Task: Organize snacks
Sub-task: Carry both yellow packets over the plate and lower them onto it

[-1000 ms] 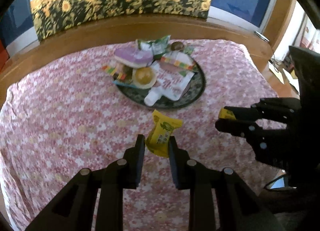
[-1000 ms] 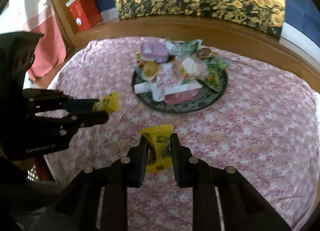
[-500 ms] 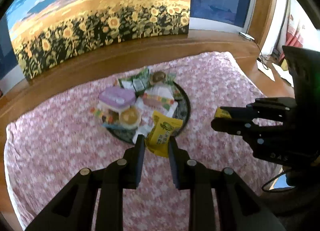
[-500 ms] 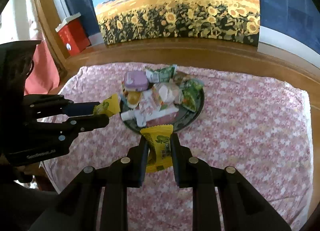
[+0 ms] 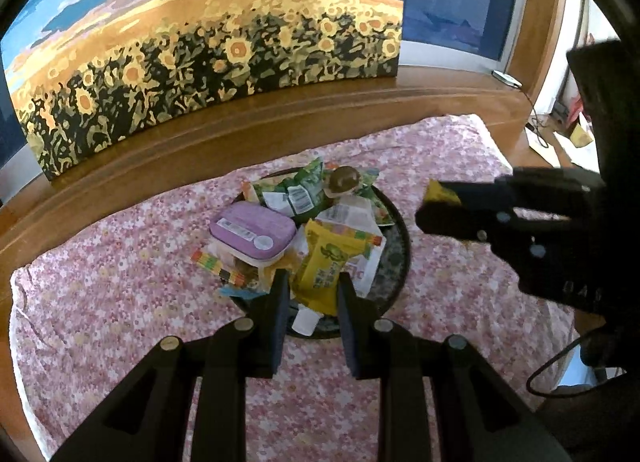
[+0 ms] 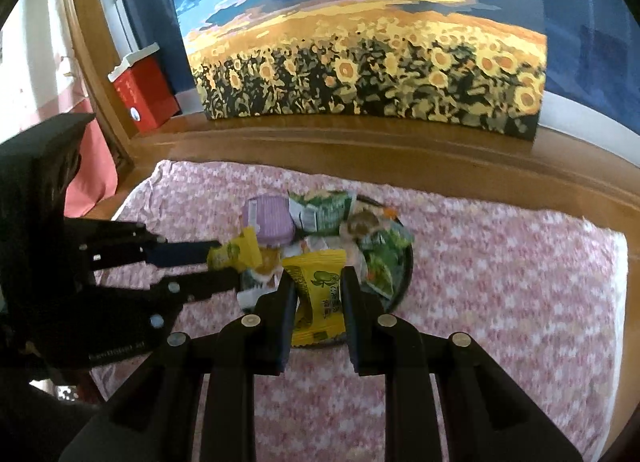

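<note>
while both hands hover over the pink floral cloth (image 5: 120, 294), i see my left gripper (image 5: 310, 294) clamped on a yellow snack packet (image 5: 324, 266) right above the dark round tray (image 5: 396, 258) heaped with snacks. my right gripper (image 6: 318, 294) is clamped on a second yellow packet (image 6: 318, 294), held above the tray's near rim. a lilac box (image 5: 252, 229) and green packets (image 5: 298, 191) lie on the tray; a sunflower painting (image 5: 224, 61) leans behind.

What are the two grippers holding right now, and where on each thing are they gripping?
Each holds a yellow snack packet by its lower part: the left gripper holds one, the right gripper holds another.
</note>
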Demonstrator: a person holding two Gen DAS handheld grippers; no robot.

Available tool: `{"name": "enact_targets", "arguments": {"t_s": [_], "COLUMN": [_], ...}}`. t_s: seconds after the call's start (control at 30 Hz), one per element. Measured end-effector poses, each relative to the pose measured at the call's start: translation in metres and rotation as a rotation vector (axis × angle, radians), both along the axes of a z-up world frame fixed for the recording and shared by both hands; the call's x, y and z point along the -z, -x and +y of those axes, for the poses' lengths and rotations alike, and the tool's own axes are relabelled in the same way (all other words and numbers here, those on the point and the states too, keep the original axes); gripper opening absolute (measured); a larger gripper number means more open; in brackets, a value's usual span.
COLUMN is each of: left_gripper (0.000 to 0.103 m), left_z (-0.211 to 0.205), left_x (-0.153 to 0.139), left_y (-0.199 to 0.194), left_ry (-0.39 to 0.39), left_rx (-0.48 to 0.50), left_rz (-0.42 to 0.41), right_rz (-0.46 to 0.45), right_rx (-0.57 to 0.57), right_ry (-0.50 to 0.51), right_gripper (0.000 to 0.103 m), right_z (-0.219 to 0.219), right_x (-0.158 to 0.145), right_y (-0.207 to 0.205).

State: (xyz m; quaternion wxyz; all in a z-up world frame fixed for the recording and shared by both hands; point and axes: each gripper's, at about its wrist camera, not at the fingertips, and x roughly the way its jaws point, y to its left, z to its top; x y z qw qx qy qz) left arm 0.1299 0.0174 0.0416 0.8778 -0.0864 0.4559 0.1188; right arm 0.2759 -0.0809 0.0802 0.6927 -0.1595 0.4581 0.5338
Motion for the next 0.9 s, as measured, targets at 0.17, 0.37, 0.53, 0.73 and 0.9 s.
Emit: {"name": "enact_targets", "arguments": {"t_s": [0.17,0.37,0.53,0.73,0.9], "left_gripper": [0.024,0.024,0.024,0.024,0.025], "left_z": [0.010,0.018,0.024,0.025,0.023], "left_x": [0.004,0.007,0.006,0.008,0.012], "left_y": [-0.005,-0.016,-0.024,-0.031,-0.036], "left_ry": [0.013,0.075,0.073,0.054,0.048], "left_rx": [-0.011,0.001,-0.009,0.004,0.023], "left_rz": [-0.001,0.007,0.006,0.016,0.025], "right_rz": [0.001,0.024,0.030,0.042,0.025], "right_rx": [-0.024,-0.060,-0.079,-0.074,-0.076], "right_ry": [-0.012,-0.003,0.012,0.020,0.028], "right_gripper": [0.023,0.023,0.023,0.023,0.023], "right_z": [0.020,0.045,0.059,0.064,0.068], "right_x": [0.002,0.013,0.023,0.033,0.036], "right_y": [-0.009,-0.018,-0.022,-0.028,-0.026]}}
